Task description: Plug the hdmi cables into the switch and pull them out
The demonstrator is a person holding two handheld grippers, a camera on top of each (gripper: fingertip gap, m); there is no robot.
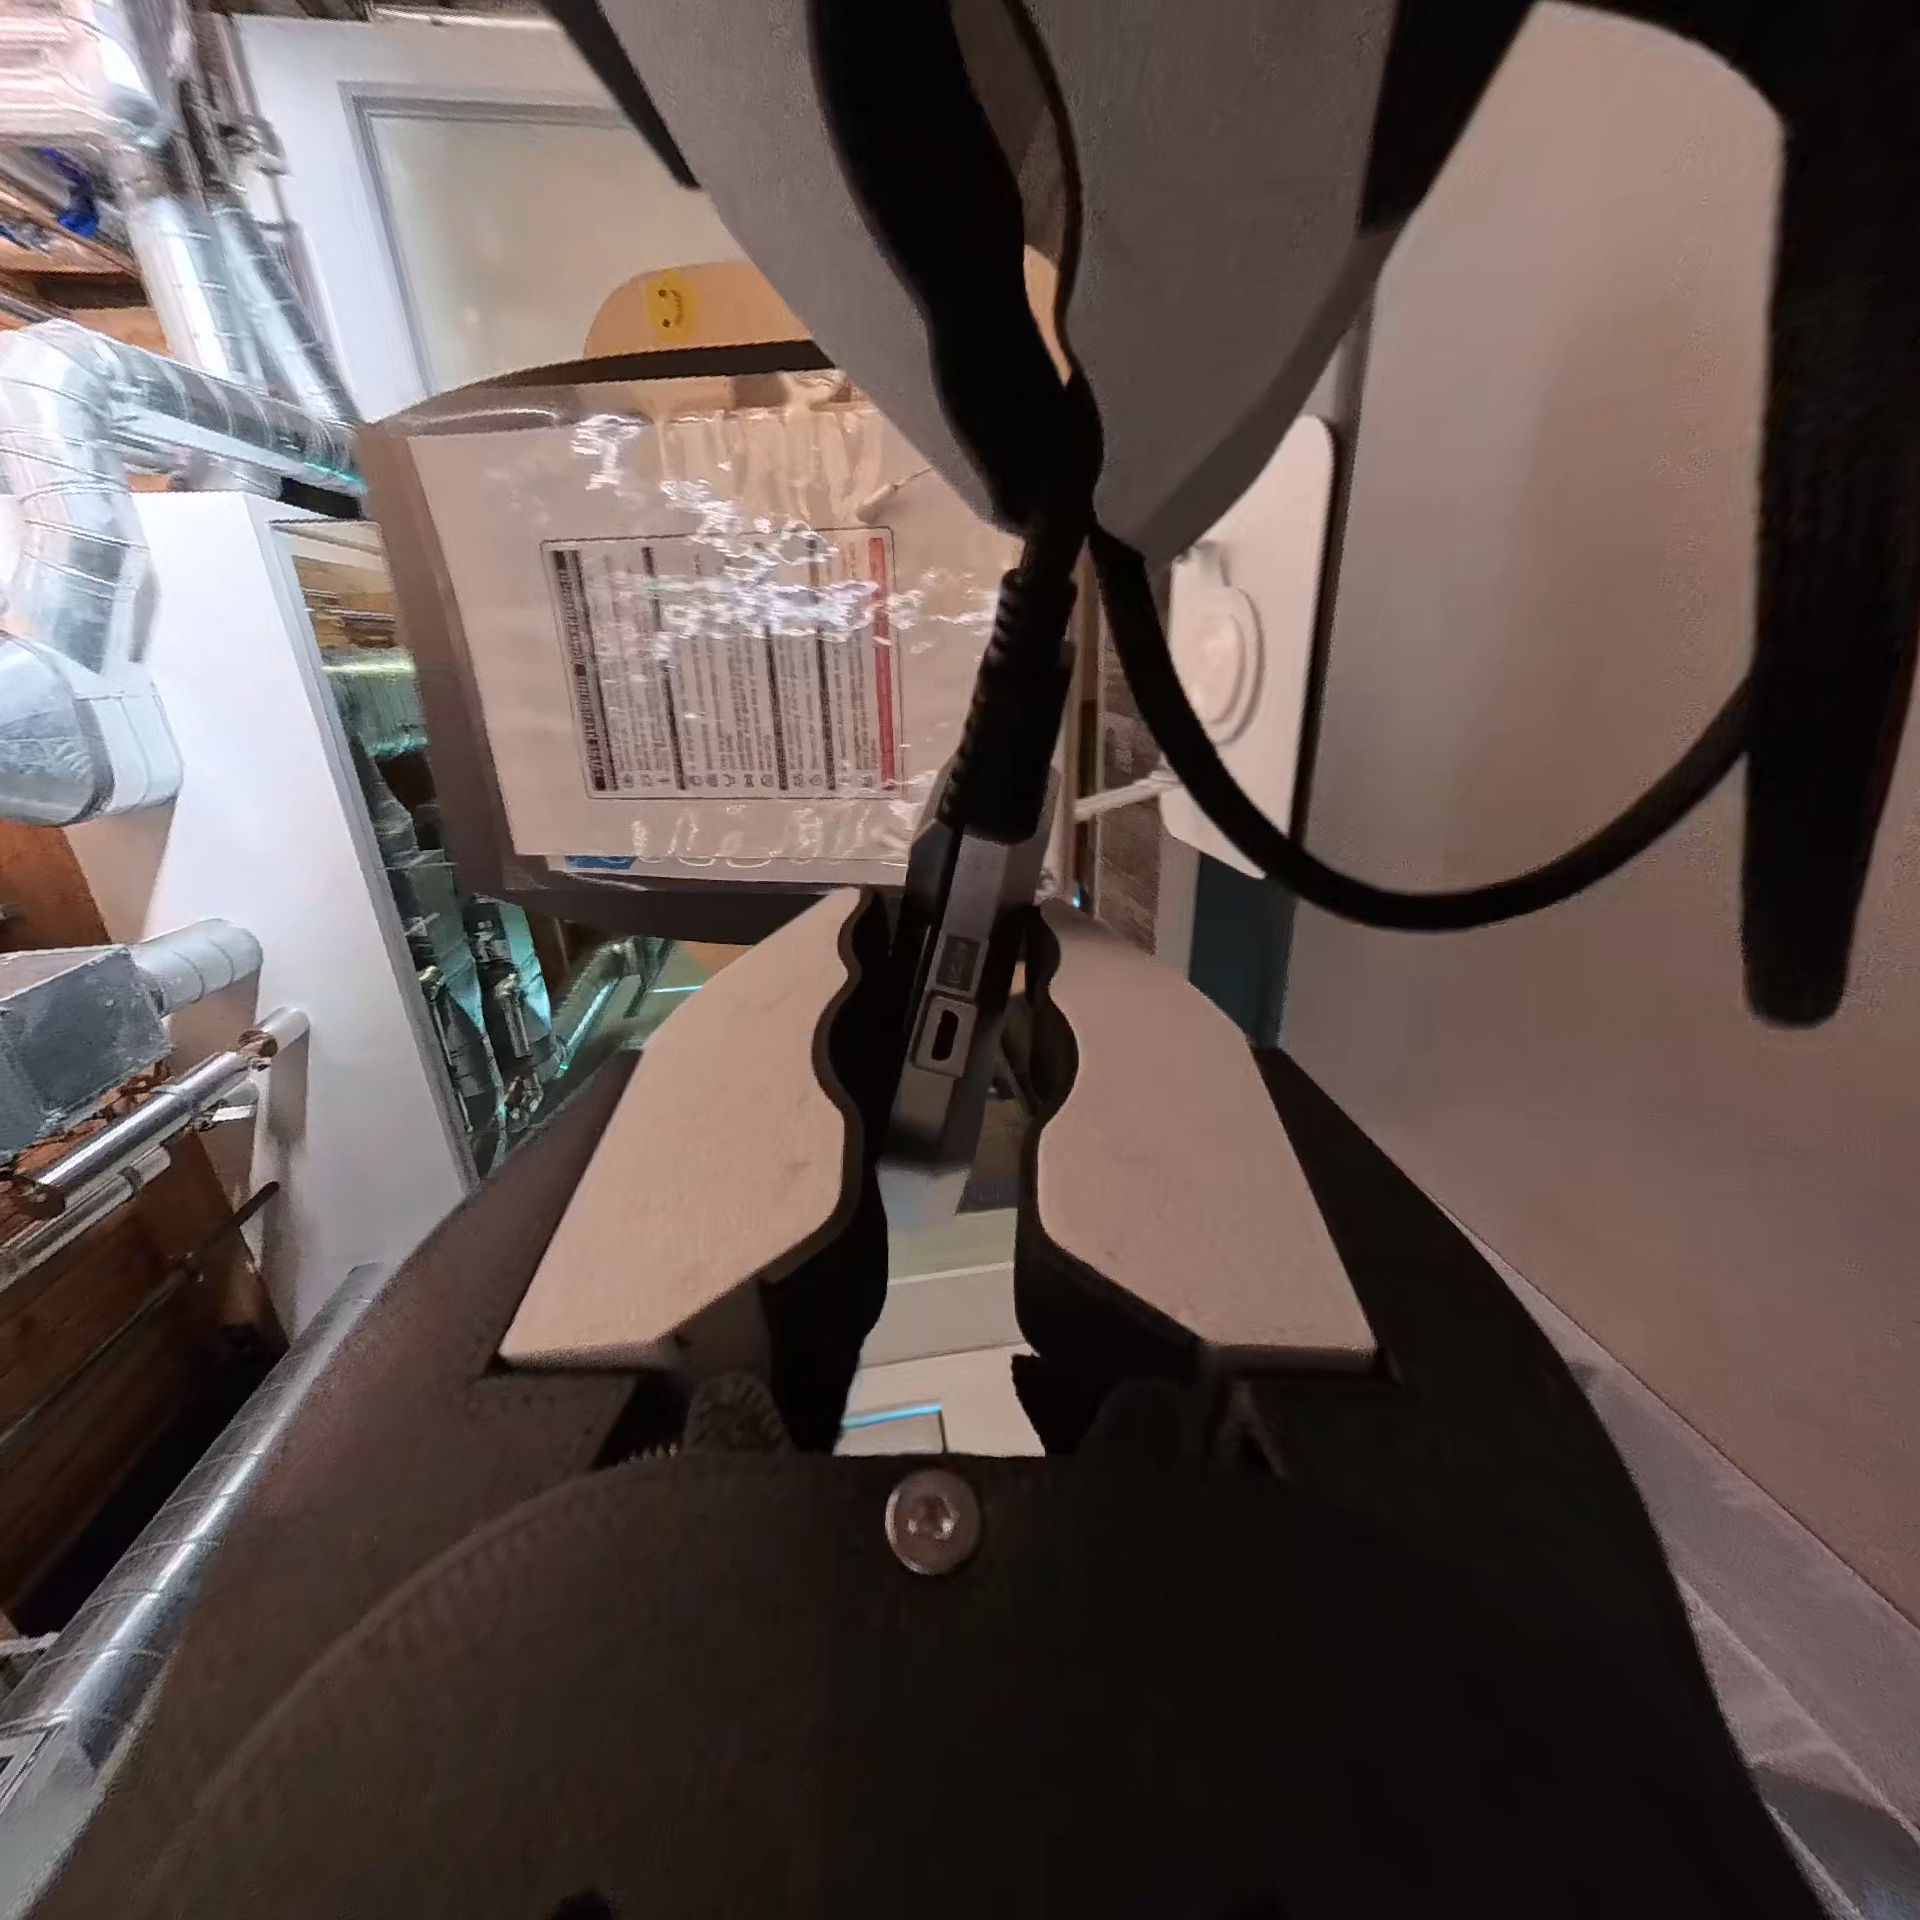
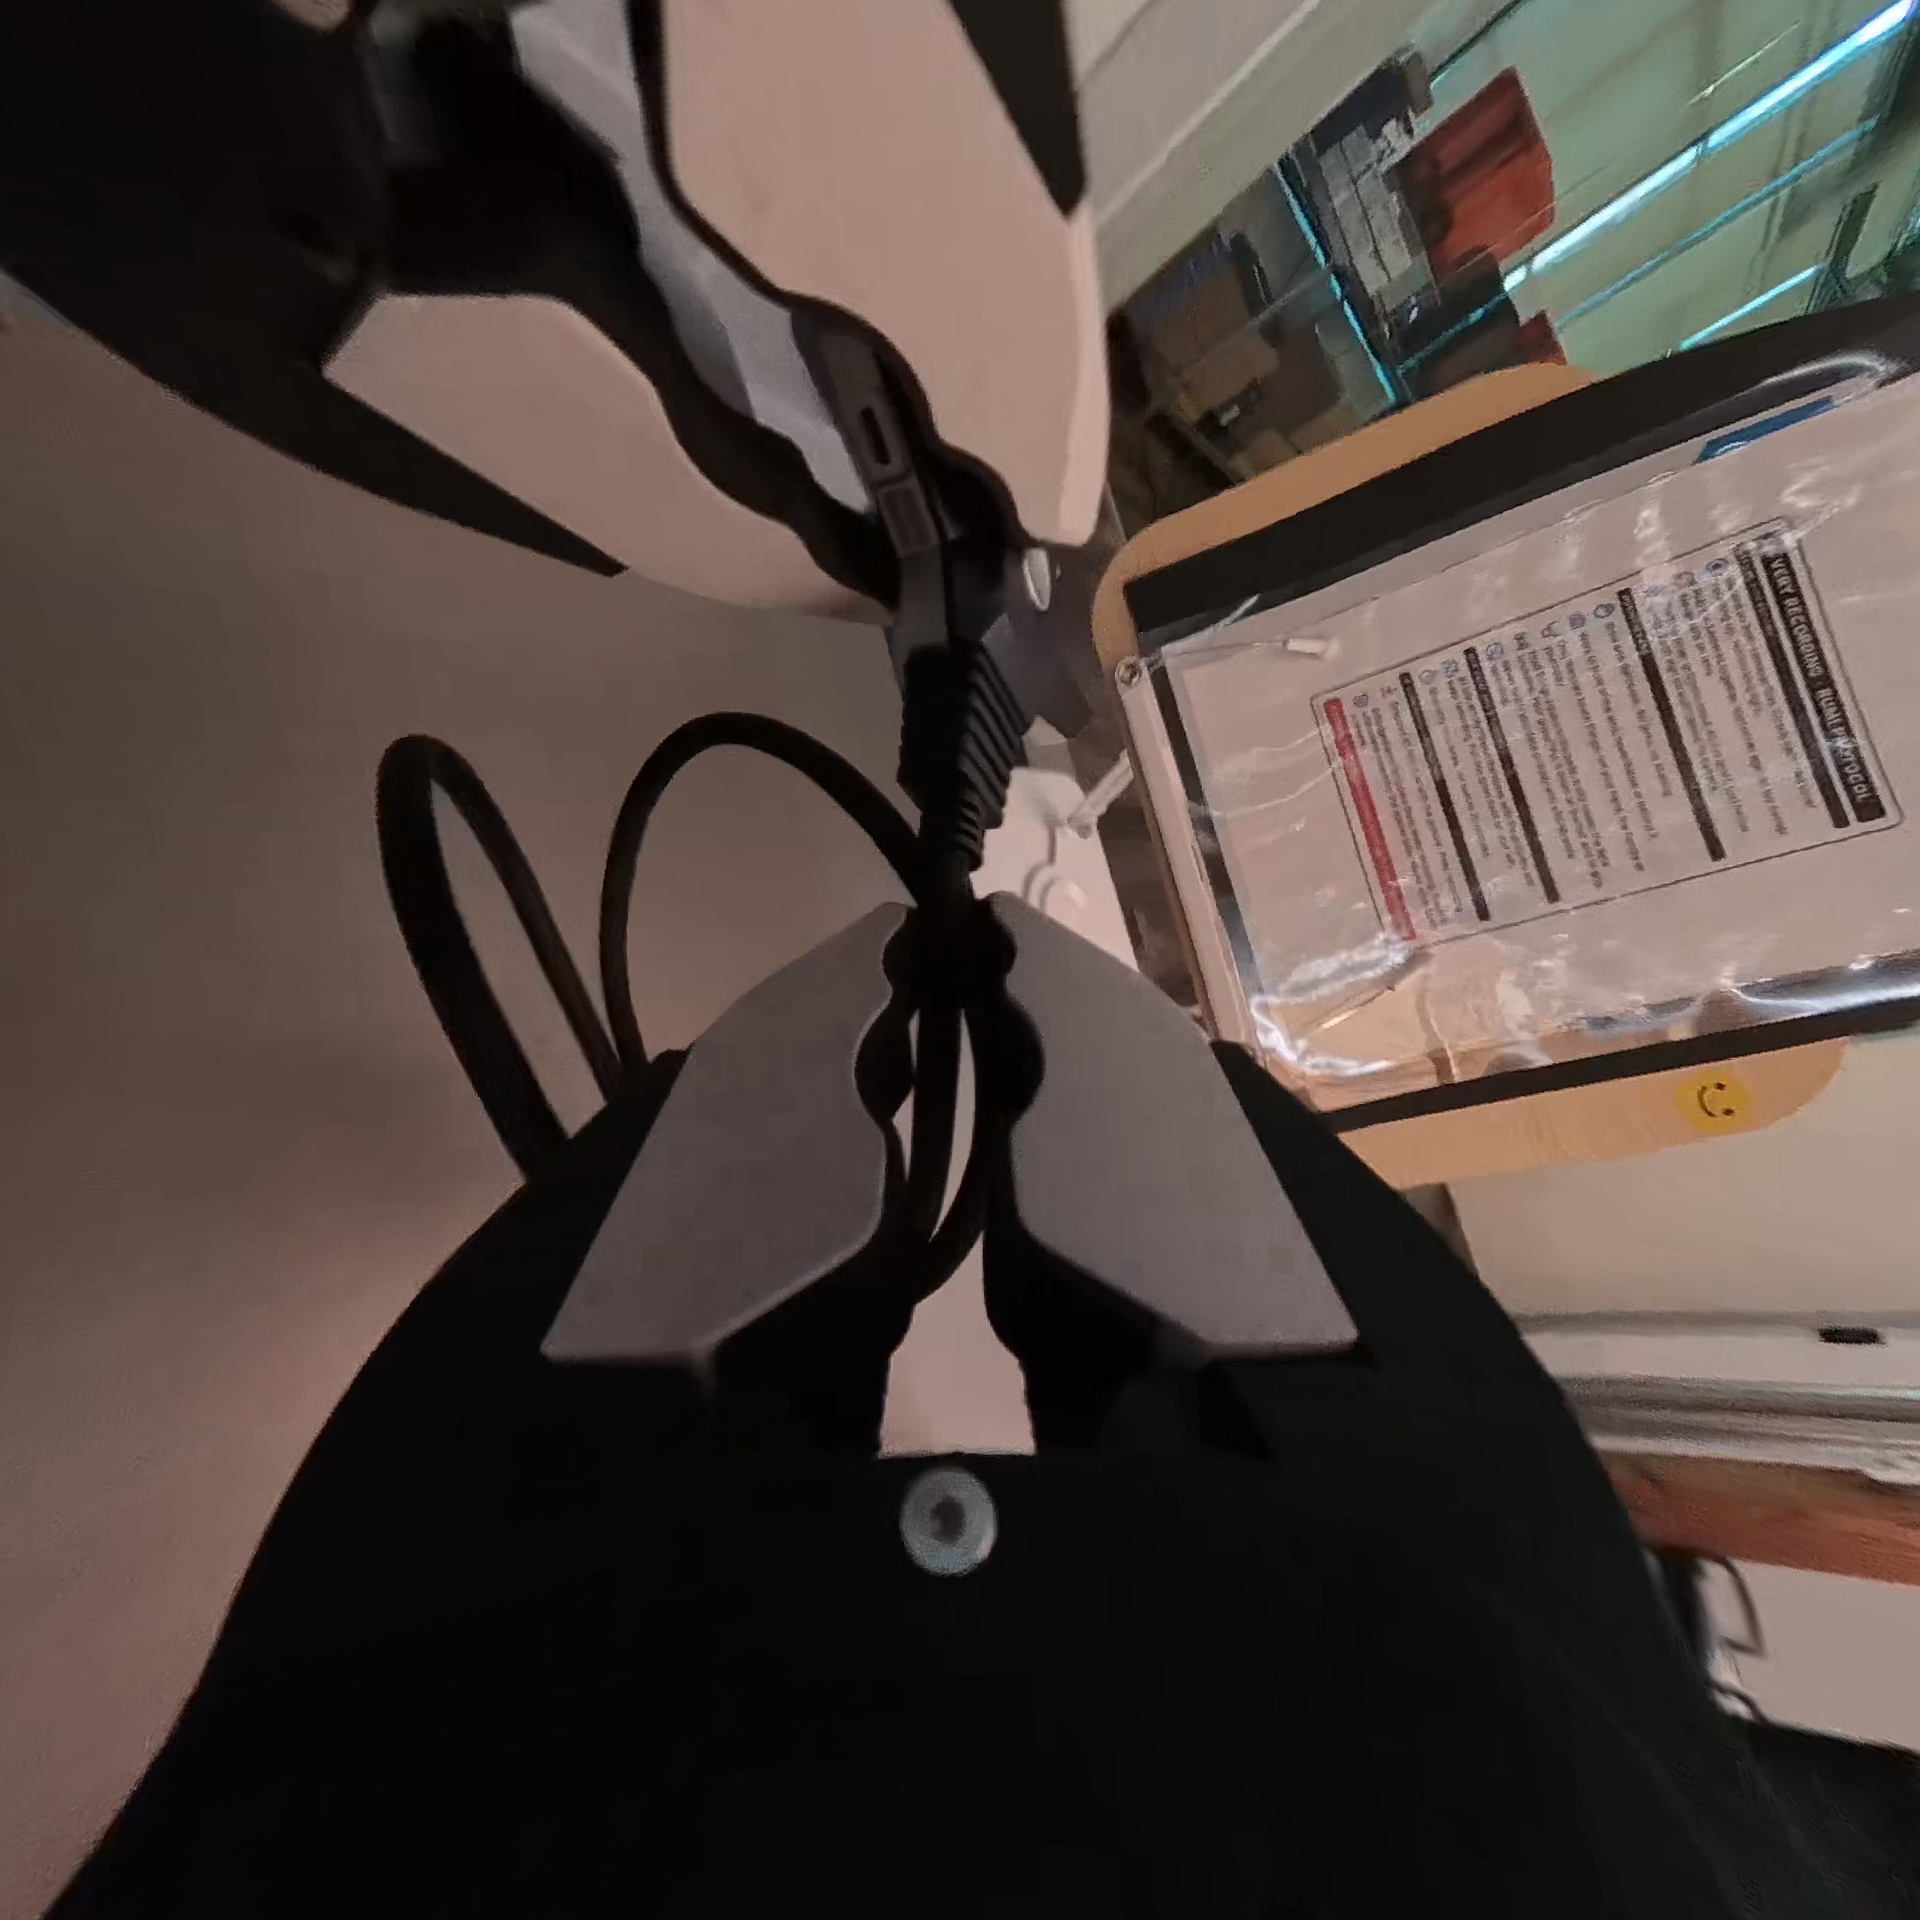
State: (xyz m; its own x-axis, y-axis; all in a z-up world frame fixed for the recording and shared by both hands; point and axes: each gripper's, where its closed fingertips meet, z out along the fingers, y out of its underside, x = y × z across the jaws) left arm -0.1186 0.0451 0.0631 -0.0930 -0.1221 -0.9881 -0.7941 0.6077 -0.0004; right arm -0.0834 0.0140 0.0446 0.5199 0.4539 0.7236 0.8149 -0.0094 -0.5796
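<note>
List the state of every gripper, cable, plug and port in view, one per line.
left gripper: shut on the switch
switch: held, tilted, off the table
right gripper: shut on the black cable
black cable: looped, clamped just behind the plug
plug: seated in the switch
side port: empty

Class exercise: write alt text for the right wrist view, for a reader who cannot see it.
The right claw is shut on a thin black HDMI cable just behind its ribbed plug, which meets a small grey switch clamped in the left claw above. Slack cable loops to the left over a plain beige surface; a plastic-covered printed sheet lies at right.
</note>
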